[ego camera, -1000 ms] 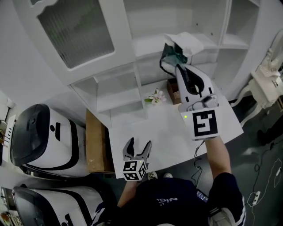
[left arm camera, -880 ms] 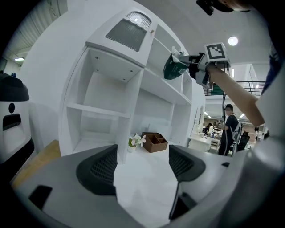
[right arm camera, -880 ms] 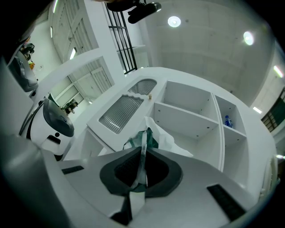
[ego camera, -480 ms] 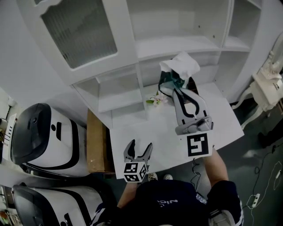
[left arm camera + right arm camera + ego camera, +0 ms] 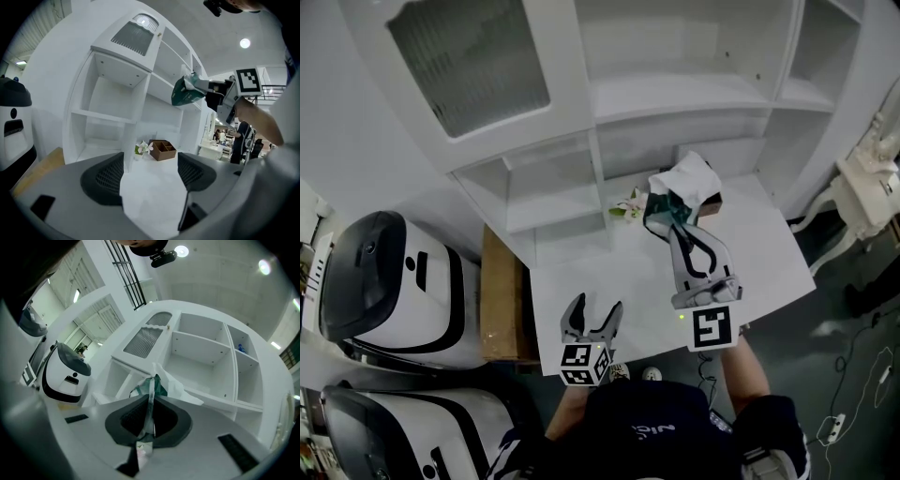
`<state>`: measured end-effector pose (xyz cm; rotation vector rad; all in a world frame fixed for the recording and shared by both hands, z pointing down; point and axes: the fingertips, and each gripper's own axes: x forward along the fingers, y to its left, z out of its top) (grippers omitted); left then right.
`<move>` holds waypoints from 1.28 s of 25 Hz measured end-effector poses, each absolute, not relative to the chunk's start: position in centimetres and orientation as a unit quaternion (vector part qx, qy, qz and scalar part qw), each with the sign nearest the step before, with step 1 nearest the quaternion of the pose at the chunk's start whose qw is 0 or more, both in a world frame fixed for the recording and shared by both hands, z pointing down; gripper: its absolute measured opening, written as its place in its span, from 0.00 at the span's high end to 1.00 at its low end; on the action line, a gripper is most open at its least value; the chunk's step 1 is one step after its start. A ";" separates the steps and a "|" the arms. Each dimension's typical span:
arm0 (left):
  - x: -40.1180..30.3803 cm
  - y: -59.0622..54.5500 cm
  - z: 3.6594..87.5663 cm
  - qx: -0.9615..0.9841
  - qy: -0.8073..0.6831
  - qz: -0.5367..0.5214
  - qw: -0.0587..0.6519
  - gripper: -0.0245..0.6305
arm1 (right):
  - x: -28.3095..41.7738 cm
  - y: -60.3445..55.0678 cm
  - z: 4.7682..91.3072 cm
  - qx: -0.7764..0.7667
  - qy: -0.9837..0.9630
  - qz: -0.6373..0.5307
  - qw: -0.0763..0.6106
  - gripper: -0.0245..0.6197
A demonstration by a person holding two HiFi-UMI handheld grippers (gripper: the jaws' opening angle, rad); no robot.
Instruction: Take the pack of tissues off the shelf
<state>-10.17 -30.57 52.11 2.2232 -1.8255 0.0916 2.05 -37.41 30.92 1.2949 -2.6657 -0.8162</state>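
The right gripper (image 5: 667, 225) is clamped shut on a thin edge of the pack of tissues (image 5: 682, 186), pinching its green-and-white wrapper. The pack sits just beyond the jaw tips at centre right of the head view, apparently clear of the shelf (image 5: 675, 94) and above the white table (image 5: 773, 253). The left gripper (image 5: 594, 317), at bottom centre, has its jaws spread wide and empty, well apart from the pack, so any set-down likely falls to the right
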 end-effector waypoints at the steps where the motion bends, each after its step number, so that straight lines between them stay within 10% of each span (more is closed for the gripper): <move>1: -10.1 -30.6 52.1 0.766 -0.629 0.031 0.131 0.43 | 2.1 -37.4 31.6 0.420 -0.868 -0.261 0.036 0.94; 32: -9.3 -30.0 54.5 0.769 -0.622 0.039 0.146 0.43 | 4.0 -34.2 52.7 0.401 -0.899 -0.084 0.153 0.94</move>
